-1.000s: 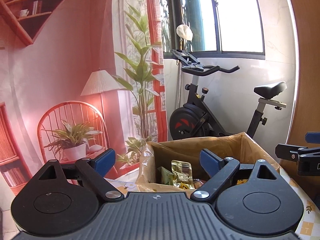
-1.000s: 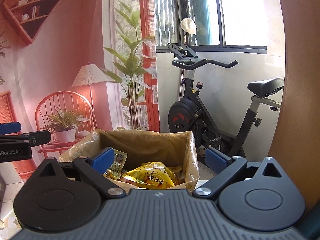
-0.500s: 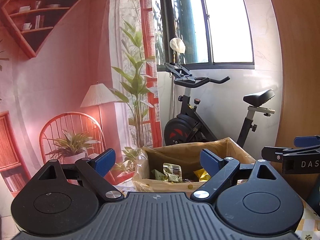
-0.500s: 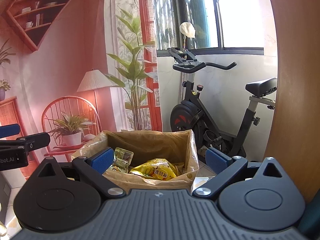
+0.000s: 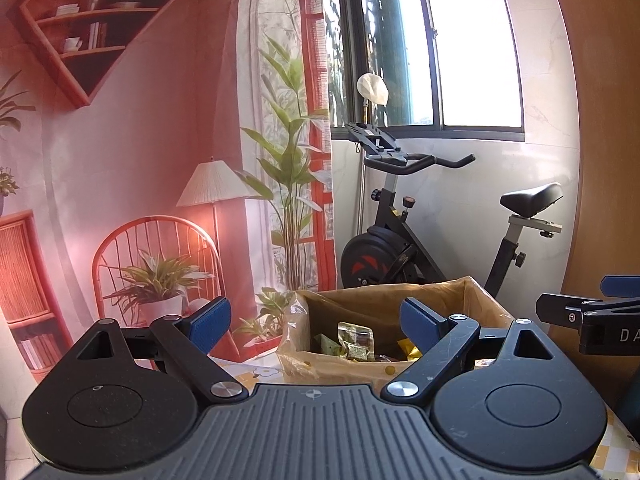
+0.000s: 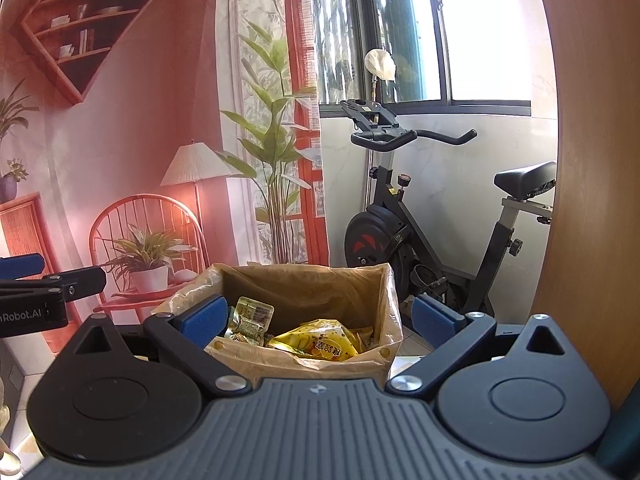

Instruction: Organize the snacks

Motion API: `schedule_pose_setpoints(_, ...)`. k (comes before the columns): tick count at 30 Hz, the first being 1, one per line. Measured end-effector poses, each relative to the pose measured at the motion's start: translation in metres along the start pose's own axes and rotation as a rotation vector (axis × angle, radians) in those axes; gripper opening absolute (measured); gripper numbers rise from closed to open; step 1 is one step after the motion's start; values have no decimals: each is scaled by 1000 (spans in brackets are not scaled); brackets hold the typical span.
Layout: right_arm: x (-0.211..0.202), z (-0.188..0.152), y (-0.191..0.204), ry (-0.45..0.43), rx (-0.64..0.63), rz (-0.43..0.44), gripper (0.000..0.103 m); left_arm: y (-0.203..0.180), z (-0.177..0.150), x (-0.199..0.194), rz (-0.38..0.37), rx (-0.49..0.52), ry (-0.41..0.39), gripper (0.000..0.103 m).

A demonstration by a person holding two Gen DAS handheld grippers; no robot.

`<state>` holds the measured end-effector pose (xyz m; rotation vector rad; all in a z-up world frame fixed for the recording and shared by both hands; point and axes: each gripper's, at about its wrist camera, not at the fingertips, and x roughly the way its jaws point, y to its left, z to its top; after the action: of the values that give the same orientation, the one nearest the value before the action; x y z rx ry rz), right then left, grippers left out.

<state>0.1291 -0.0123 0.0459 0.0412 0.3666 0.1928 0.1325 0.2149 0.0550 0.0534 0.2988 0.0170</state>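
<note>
Jaws of both grippers (image 5: 316, 318) (image 6: 320, 318) spread and empty before the snack box (image 6: 304, 292) on a floral-clothed desk (image 5: 256, 374), exercise bike (image 6: 420, 220) behind.

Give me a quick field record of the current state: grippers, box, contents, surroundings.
left gripper: open, holding nothing, level in front of the box
right gripper: open, holding nothing, facing the box
box: cardboard, open top, plastic liner
contents: yellow snack bag, small packet leaning at the left side, other wrappers too small to tell
table: floral cloth, box stands on it
behind: exercise bike, printed room backdrop
</note>
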Motion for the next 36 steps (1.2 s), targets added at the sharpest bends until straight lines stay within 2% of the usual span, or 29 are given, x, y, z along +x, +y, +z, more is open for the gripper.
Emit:
schedule_pose_setpoints(13,1,-9,-2,26,20,-4,101,1,-7,0,37,-23,53,93)
schedule_pose_setpoints(36,-1,-10,-3,21,23,-7,101,-1,-8,0,75,-53,74,93)
